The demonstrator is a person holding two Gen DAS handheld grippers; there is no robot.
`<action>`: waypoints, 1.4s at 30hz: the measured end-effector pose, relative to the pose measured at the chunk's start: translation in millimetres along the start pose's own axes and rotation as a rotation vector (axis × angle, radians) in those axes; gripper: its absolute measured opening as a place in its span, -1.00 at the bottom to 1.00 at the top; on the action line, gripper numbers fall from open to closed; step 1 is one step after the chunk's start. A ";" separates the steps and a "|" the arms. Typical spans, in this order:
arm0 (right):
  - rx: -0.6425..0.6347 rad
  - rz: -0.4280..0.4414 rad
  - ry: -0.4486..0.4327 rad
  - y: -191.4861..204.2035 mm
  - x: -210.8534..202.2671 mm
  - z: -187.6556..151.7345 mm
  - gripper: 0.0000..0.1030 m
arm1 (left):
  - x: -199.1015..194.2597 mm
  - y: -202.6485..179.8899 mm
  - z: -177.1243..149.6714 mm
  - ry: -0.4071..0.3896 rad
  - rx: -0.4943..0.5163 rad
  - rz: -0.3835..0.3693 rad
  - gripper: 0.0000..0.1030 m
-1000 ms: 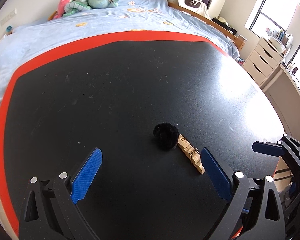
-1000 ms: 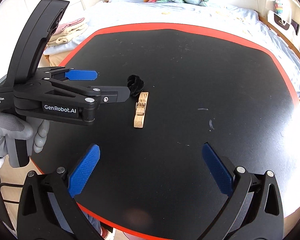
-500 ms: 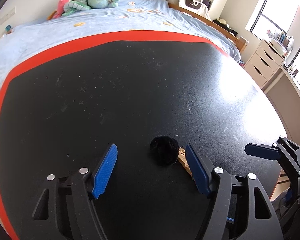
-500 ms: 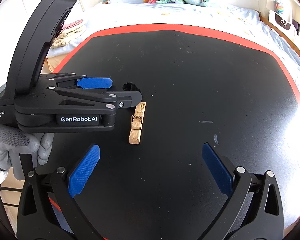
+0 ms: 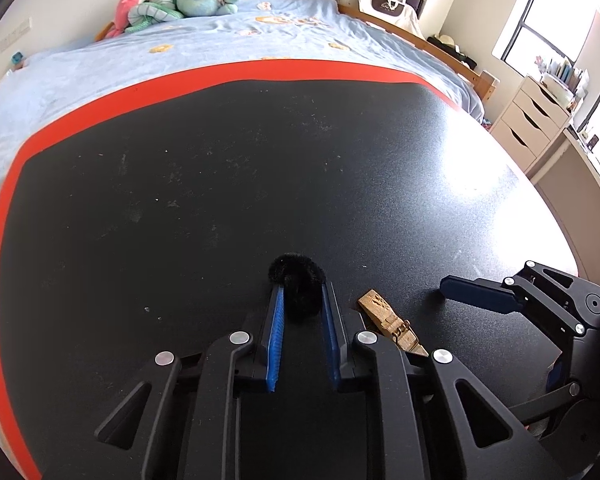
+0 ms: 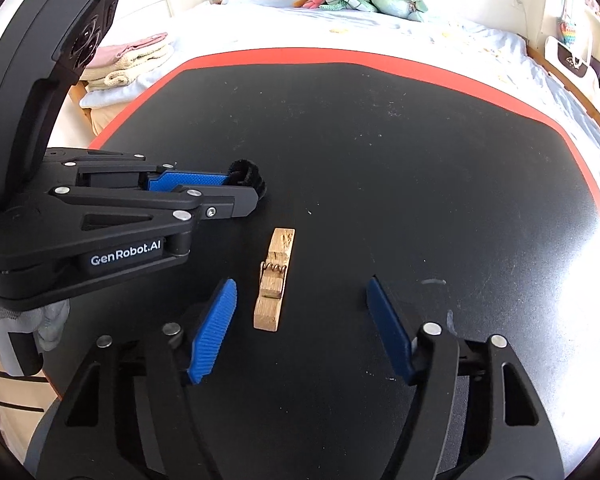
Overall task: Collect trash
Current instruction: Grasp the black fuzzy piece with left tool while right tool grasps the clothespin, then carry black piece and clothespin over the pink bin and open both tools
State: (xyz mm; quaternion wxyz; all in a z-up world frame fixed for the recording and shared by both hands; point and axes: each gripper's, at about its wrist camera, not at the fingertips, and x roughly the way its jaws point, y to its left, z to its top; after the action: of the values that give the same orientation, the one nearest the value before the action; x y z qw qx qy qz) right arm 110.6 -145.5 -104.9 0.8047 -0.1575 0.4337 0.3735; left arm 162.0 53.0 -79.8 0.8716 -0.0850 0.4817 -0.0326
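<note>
A black fuzzy ball [image 5: 298,280] lies on the black table [image 5: 220,168] with the red border. My left gripper [image 5: 300,294] is shut on the ball, its blue pads pressing both sides. The ball also shows in the right wrist view [image 6: 247,174], at the left gripper's [image 6: 244,192] tip. A wooden clothespin [image 6: 273,280] lies flat just right of the ball; it also shows in the left wrist view [image 5: 390,326]. My right gripper [image 6: 300,300] is open, its fingers on either side of the clothespin's near end, not touching it.
A bed with a light blue cover [image 5: 220,48] and plush toys [image 5: 176,2] lies beyond the table. Folded towels [image 6: 136,64] sit at the left. White drawers [image 5: 532,120] stand at the right under a window.
My left gripper moved forward and closed on the black fuzzy ball. My right gripper moved in toward the clothespin and narrowed its opening.
</note>
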 end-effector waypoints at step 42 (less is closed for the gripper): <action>0.070 -0.053 -0.099 -6.7 -180.0 -99.5 -0.74 | -121.2 -117.9 -88.5 -0.055 0.250 -0.138 -0.66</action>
State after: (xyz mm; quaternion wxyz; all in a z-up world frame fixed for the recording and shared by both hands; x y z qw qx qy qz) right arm -4.3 -291.0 -15.7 0.8399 -0.1220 0.4019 0.3438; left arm 25.4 -56.5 -3.7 0.8839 -0.0093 0.4429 -0.1499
